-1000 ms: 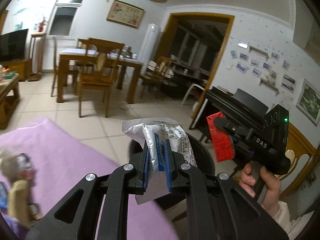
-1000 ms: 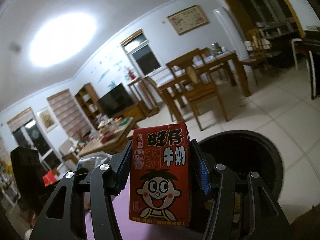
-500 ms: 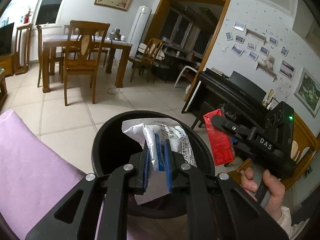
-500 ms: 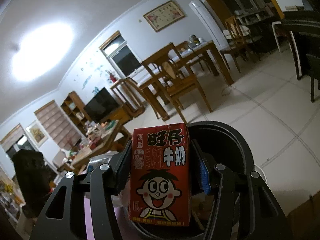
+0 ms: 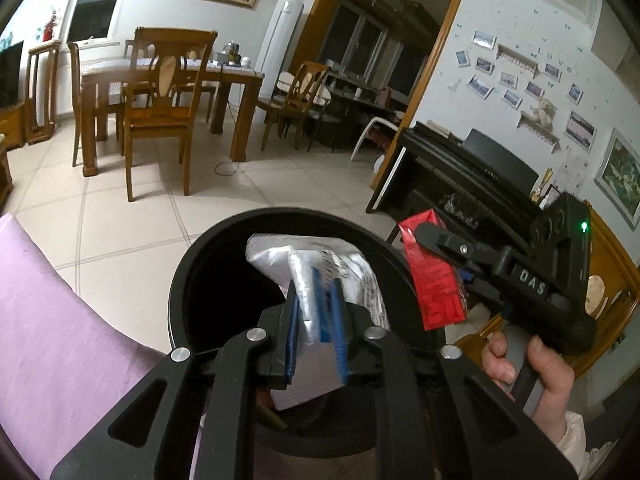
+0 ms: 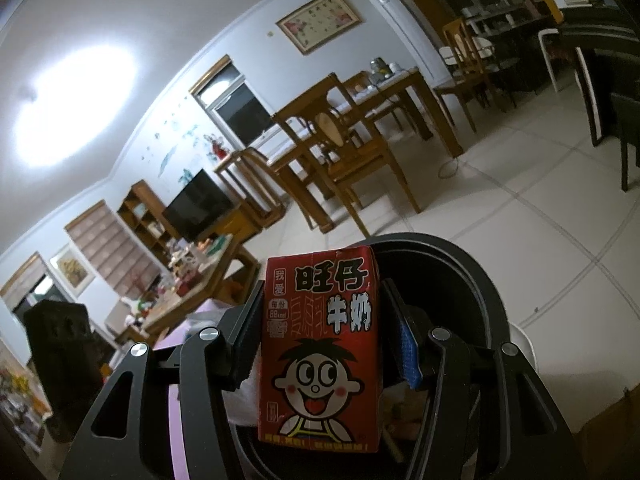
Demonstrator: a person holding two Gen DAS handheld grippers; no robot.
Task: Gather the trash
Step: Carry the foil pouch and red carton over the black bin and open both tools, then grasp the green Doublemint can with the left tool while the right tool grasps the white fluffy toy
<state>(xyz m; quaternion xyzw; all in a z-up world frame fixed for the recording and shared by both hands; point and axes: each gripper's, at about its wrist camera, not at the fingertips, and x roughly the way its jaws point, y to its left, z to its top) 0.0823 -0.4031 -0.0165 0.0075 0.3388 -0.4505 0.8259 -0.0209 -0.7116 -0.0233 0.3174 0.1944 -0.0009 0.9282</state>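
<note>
My left claw [image 5: 316,328] is letting go a little, with the shiny wrapper [image 5: 316,264] between its pads, right over the black bin [image 5: 180,288]. My right claw [image 6: 320,344] is opening too. The red milk box [image 6: 320,360] sits between its fingers, above the bin.

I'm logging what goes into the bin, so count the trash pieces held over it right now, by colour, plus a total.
Red: 1, the milk carton between the opening jaws of the right gripper
Silver-white: 1, the crinkled wrapper between the opening jaws of the left gripper
Total: 2, both above the black bin
</note>
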